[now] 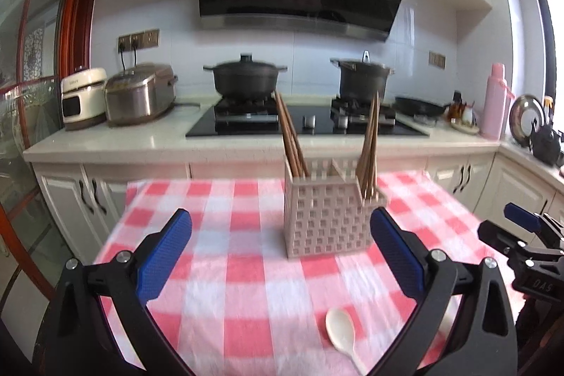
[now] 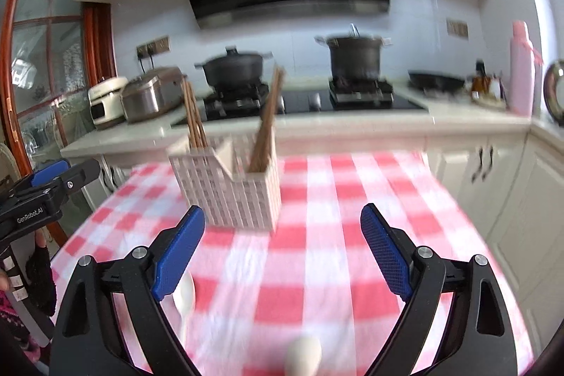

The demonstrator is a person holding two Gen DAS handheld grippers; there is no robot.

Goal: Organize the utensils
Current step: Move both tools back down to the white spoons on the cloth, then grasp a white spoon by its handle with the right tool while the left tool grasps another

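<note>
Counter (image 1: pixel 246 298) covered by red-and-white checked cloth. On it: lattice utensil holder (image 1: pixel 326 221) (chopsticks (image 1: pixel 290 143) in both end compartments), upright; two cream spoons (image 1: pixel 340 328) (image 2: pixel 305 355) lying loose nearer the camera.

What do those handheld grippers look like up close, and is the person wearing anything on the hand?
Each gripper, left and right, has a black frame with silver bolts and two fingers faced with blue textured pads. The left one carries white "GenRobot.AI" lettering. The hand under it wears a dark knitted fingerless glove.
</note>
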